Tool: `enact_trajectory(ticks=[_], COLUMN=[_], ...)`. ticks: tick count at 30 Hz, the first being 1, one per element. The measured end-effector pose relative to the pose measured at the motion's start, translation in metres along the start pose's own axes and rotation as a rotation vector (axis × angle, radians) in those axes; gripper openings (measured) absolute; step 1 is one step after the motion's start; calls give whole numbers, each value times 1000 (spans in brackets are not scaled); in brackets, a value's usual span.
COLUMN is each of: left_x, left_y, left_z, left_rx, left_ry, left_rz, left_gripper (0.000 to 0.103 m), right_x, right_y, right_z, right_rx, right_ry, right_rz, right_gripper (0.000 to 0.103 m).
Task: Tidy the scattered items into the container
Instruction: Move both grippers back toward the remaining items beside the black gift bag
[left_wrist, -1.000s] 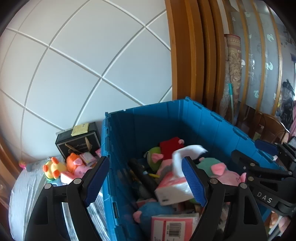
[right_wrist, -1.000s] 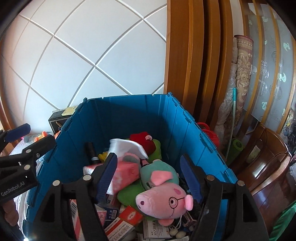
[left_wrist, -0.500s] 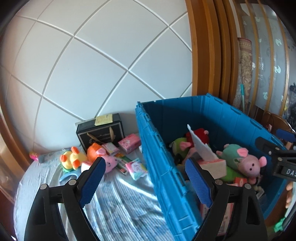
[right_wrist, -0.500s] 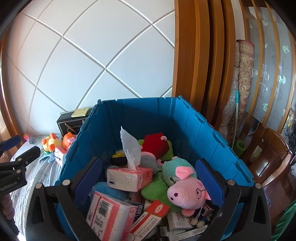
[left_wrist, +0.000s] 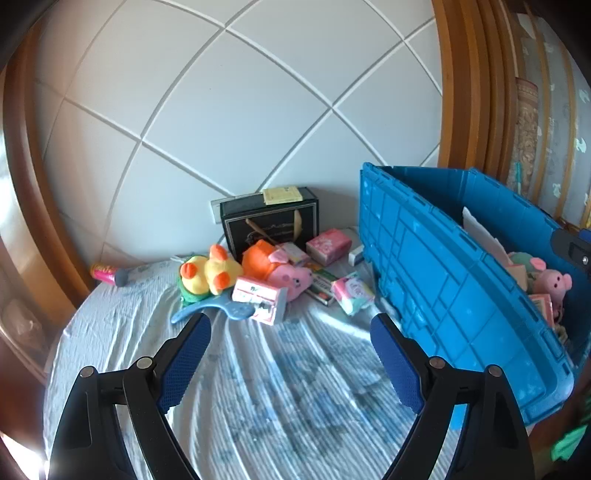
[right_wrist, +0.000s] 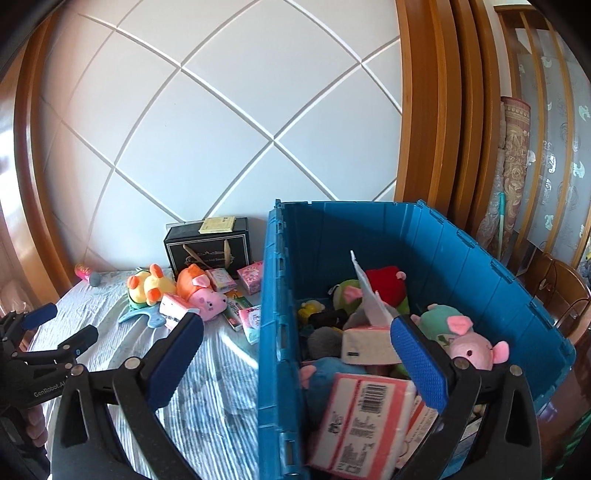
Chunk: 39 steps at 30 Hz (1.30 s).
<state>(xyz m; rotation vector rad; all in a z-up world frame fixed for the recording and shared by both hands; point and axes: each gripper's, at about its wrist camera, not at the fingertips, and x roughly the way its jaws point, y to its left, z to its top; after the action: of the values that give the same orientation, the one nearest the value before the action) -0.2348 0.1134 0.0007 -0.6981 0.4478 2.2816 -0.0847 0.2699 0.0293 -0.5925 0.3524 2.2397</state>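
Note:
The blue crate (right_wrist: 280, 332) stands on the right of the striped bed cover and holds a tissue box (right_wrist: 369, 343), pig plushes (right_wrist: 472, 347) and pink packets. Scattered left of it lie a yellow duck plush (left_wrist: 207, 275), an orange-and-pink pig plush (left_wrist: 277, 267), a pink tissue pack (left_wrist: 328, 245), a pink-white box (left_wrist: 258, 297) and a pastel packet (left_wrist: 352, 291). My left gripper (left_wrist: 290, 325) is open and empty over the bare cover, short of these items. My right gripper (right_wrist: 297, 323) is open and empty, straddling the crate's near left wall.
A black gift box (left_wrist: 271, 225) stands against the white padded wall behind the toys. A pink tube (left_wrist: 107, 273) lies far left by the wooden frame. A blue flat plastic piece (left_wrist: 221, 308) lies before the duck. A wooden chair (right_wrist: 561, 291) stands right of the crate.
The tissue box was let go and now rests in the crate. Both grippers swung left away from it; the left one now faces the scattered toys. The right jaws opened wide.

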Motion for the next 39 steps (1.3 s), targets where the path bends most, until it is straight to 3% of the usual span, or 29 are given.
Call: enact_trajectory(ticks=[7, 16, 25, 36, 39], left_x=[22, 85, 189, 371, 417], left_y=[81, 171, 220, 236, 237], left_z=[-30, -49, -33, 64, 83], left_rx=[-1, -103, -121, -92, -96], left_ry=[64, 169, 255, 234, 209], left_rz=[68, 165, 242, 244, 268], left_gripper=[89, 89, 89, 89, 89], right_x=[11, 88, 229, 451, 510], right_y=[69, 138, 180, 195, 189], right_z=[-15, -13, -4, 36, 41], right_rx=[-35, -136, -153, -88, -71], right_ry=[37, 158, 301, 392, 400], right_rz=[39, 126, 184, 186, 144], right_gripper=[103, 103, 103, 103, 103])
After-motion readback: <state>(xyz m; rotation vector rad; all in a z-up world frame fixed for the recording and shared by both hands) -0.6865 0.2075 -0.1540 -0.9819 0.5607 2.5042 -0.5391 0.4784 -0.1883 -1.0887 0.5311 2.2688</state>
